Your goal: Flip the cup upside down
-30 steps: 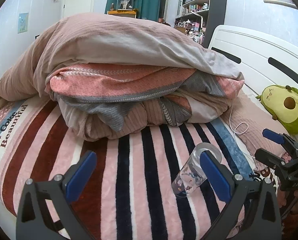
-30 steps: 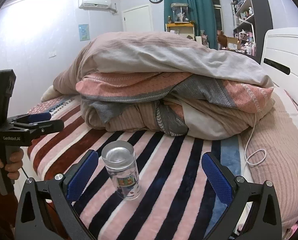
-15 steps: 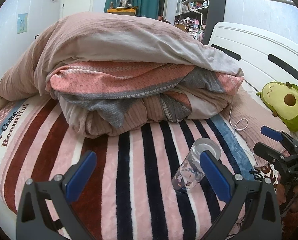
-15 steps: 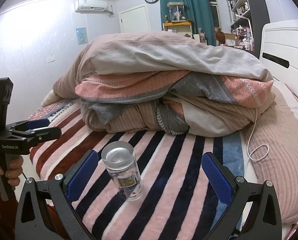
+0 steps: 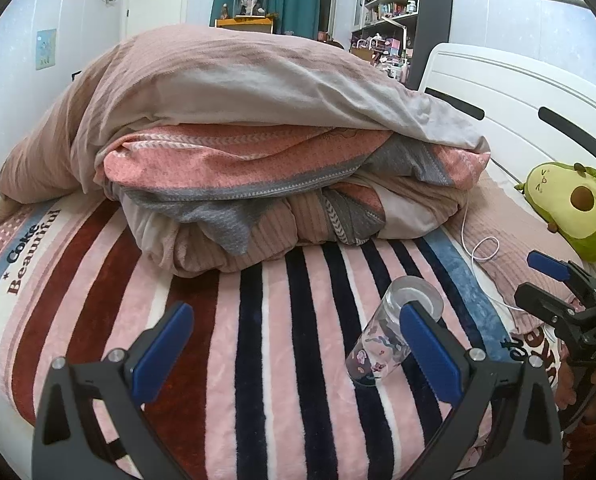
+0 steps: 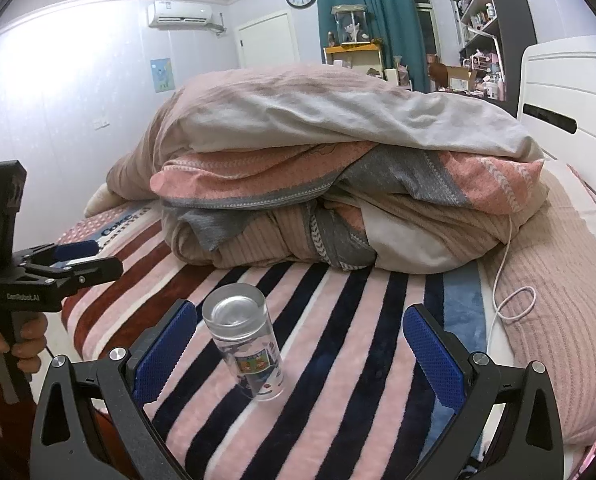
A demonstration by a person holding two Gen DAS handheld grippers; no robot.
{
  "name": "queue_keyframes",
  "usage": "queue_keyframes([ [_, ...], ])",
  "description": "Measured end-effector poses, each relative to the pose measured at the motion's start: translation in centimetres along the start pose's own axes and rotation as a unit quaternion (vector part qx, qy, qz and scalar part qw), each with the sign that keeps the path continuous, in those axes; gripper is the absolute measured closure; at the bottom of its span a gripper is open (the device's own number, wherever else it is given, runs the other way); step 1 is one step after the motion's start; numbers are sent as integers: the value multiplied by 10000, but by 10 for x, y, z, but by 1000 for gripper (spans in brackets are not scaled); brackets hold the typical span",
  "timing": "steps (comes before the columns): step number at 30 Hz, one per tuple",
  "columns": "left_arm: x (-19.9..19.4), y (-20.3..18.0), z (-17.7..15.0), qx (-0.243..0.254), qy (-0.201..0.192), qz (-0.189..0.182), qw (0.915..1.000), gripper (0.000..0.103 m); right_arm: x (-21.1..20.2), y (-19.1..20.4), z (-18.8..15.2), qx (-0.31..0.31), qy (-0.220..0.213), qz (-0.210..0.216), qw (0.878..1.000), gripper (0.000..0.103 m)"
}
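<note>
A clear glass cup [image 6: 246, 344] with a cartoon print stands on the striped blanket [image 6: 337, 344], its closed flat end on top. In the right wrist view it is between the fingers, close to the left blue pad [image 6: 166, 344]. My right gripper [image 6: 298, 344] is open and empty. In the left wrist view the cup [image 5: 381, 340] is low right, partly behind the right pad [image 5: 429, 352]. My left gripper [image 5: 294, 352] is open and empty. Each gripper also shows in the other's view: the right one [image 5: 553, 296], the left one [image 6: 74, 260].
A big pile of folded pink and grey quilts [image 5: 258, 152] fills the bed behind the cup. A white cable [image 6: 509, 300] lies on a pink pillow [image 6: 549, 320] at right. An avocado plush [image 5: 573, 208] sits by the white headboard [image 5: 517, 96].
Both views have shifted slightly, with the cup and quilts now a little higher in frame. The cup stays where it stood. Both grippers stay open.
</note>
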State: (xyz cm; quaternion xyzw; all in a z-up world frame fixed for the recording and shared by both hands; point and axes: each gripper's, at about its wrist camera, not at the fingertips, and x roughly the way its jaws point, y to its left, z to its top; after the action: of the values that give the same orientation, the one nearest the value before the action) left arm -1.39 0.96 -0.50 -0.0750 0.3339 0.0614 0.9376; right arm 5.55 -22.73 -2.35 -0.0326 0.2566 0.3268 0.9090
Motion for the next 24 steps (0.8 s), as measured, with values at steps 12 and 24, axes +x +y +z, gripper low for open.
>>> queue_keyframes([
  [12, 0, 1, 4, 30, -2, 32, 10000, 0, -6, 0, 4, 162, -48, 291, 9994, 0],
  [24, 0, 0, 5, 42, 1, 33, 10000, 0, -7, -1, 4, 141, -40, 287, 9995, 0],
])
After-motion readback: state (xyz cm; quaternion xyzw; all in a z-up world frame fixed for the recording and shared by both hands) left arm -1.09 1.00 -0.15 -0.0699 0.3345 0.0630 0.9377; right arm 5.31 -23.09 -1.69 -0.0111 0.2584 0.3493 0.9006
